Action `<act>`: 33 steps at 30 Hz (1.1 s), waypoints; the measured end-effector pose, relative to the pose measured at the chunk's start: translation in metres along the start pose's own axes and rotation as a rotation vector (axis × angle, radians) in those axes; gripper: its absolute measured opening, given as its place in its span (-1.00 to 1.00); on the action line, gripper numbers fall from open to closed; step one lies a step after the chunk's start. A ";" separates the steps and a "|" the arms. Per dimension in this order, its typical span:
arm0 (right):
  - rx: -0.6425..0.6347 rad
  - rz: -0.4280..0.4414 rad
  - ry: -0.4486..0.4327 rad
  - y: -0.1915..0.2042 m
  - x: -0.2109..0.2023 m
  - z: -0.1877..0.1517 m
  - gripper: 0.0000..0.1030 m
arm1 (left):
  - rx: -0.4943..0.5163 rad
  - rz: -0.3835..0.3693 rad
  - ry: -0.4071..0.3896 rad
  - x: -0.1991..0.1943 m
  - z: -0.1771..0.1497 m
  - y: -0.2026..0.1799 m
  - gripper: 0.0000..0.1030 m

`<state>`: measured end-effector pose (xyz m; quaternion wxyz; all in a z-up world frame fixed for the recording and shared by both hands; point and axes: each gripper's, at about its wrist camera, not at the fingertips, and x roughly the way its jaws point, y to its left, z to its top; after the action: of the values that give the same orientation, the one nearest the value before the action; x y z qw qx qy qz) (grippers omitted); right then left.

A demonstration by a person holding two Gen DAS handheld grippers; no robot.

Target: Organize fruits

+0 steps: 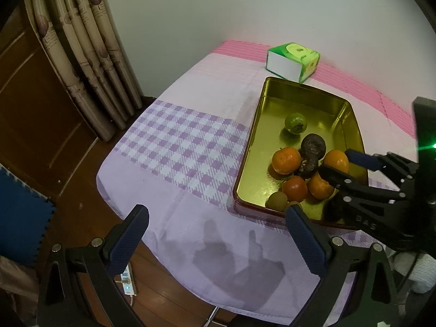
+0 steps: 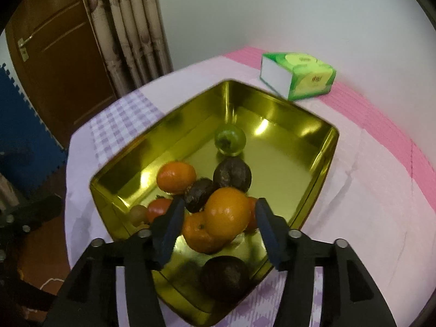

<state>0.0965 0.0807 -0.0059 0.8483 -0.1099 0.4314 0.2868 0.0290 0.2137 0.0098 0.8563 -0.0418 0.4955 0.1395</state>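
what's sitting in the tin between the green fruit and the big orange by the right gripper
A dark purple-brown fruit lies between the green fruit and that orange, clearest in the right wrist view.

Left hand-held gripper [image 1: 216,224] wide open, right hand-held gripper [image 2: 218,215] open, both angled downward.

Fruit crowds the tin's [image 2: 331,147] near end; far half open.

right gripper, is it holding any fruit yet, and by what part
Nothing held: the right gripper is open, its fingers either side of an orange, not touching.
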 end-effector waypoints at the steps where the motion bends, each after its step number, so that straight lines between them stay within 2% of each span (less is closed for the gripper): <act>1: 0.001 -0.007 -0.010 0.000 -0.005 0.001 0.33 | -0.001 0.003 -0.001 0.000 0.000 0.000 0.93; 3: 0.007 -0.014 -0.028 -0.001 -0.014 0.001 0.49 | 0.000 0.008 -0.003 0.000 -0.001 -0.002 0.93; 5: 0.010 -0.038 -0.035 -0.001 -0.023 0.000 0.54 | 0.002 0.010 -0.007 -0.001 -0.002 -0.002 0.93; 7: 0.022 -0.060 -0.031 -0.004 -0.030 -0.002 0.71 | 0.005 0.013 -0.010 -0.002 -0.003 -0.004 0.93; 9: 0.039 -0.077 -0.026 -0.007 -0.038 -0.008 0.78 | 0.013 0.016 -0.016 -0.003 -0.004 -0.008 0.93; 21: 0.120 -0.161 -0.002 -0.017 -0.073 -0.048 0.83 | 0.049 0.017 -0.062 -0.016 -0.012 -0.025 0.93; 26: 0.151 -0.181 -0.025 -0.020 -0.086 -0.053 0.84 | 0.065 0.019 -0.083 -0.021 -0.014 -0.030 0.93; 33: 0.125 -0.190 -0.020 -0.013 -0.087 -0.058 0.87 | 0.073 0.013 -0.086 -0.022 -0.016 -0.033 0.94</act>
<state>0.0247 0.0112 0.0269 0.8811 -0.0942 0.4277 0.1787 0.0147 0.1745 0.0183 0.8768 -0.0012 0.4634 0.1284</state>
